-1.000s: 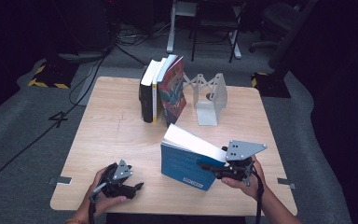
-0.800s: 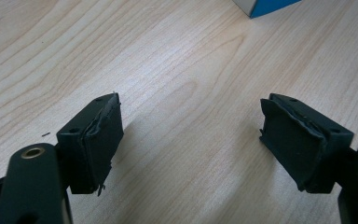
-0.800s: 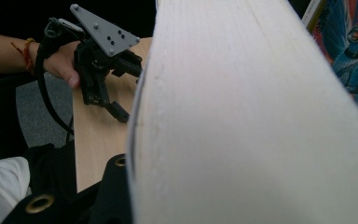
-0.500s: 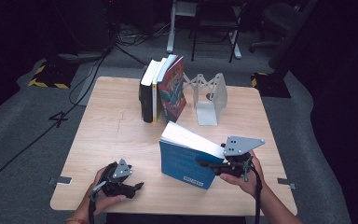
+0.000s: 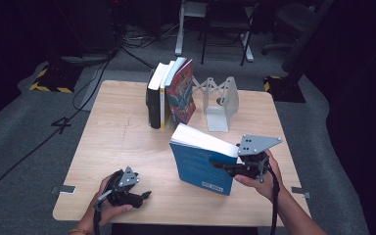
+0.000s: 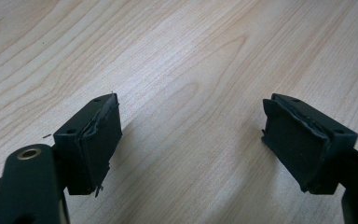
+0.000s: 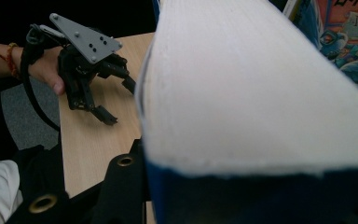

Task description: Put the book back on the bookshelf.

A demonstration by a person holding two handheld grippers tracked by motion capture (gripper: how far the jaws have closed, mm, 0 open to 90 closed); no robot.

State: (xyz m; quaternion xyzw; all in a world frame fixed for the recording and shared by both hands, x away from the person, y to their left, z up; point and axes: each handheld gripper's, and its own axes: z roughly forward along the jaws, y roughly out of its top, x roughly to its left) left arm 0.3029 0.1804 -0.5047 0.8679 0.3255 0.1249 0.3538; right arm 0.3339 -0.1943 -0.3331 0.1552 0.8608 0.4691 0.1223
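Note:
A thick blue book (image 5: 201, 164) stands tilted on the wooden table (image 5: 122, 142), white page block up, near the front right. My right gripper (image 5: 223, 167) is shut on its right edge; in the right gripper view the pale pages (image 7: 251, 88) loom above the blue cover (image 7: 261, 196). My left gripper (image 5: 144, 196) rests low at the front left, open, its black pads (image 6: 95, 140) wide apart over bare wood. The right gripper view also catches that left gripper (image 7: 114, 100) farther off.
Several books (image 5: 169, 93) stand upright at the back centre of the table, beside a white metal bookend (image 5: 221, 104). Cables and chair legs lie on the dark floor beyond. Table edges run close to both hands at the front.
The right gripper has tipped the blue book more upright and carried it slightly left. The left gripper has stayed put.

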